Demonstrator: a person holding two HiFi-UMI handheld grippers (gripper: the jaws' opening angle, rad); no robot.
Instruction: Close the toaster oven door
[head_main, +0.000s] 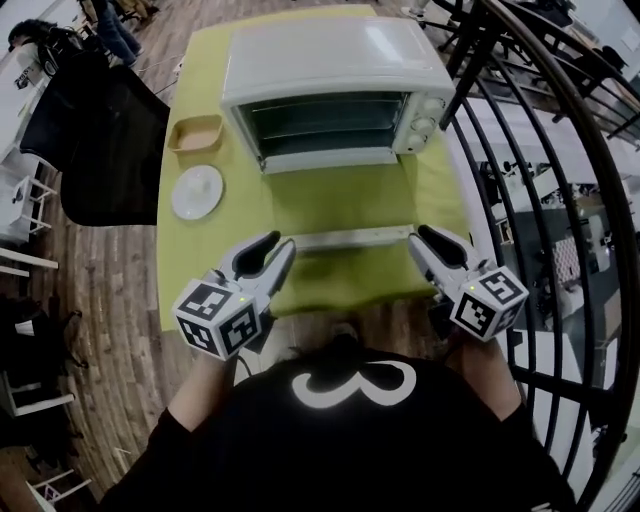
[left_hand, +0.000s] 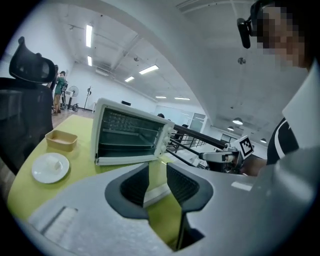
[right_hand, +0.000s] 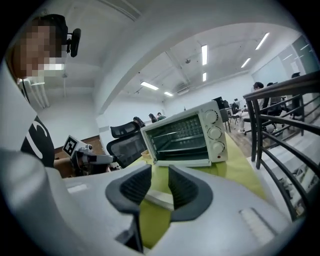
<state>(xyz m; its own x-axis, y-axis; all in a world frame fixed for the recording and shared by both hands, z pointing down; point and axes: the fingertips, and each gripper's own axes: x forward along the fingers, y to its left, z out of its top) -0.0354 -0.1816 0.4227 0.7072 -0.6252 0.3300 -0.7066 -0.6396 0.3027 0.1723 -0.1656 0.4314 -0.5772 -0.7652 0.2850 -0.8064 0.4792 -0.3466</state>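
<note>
At the far middle of the green table sits the toaster oven, cavity facing me. Its glass door is dropped flat toward the near side, and the white door handle runs left-right along its near edge. So the door's fully open and closing hasn't started.

I've got one gripper at each end of the handle. The left gripper is at the left end with its jaws parted. In the left gripper view the bar's end shows in the gap, pads clear of it on both sides, nothing clamped. The right gripper is at the right end in the same state. In the right gripper view the handle sits in the gap between the jaws and isn't pinched.

My read is this is the approach/pre-grasp step. Next move:
- either pinch both ends or get the jaws under the bar
- swing it up and away in an arc about the hinge at the oven's front bottom edge
- keep both hands level so the door doesn't rack
- push until it seats against the oven front

Off to the left, well clear, are a white plate and a small tan tray beyond it. A black office chair is further left, and a dark railing is on the right.
</note>
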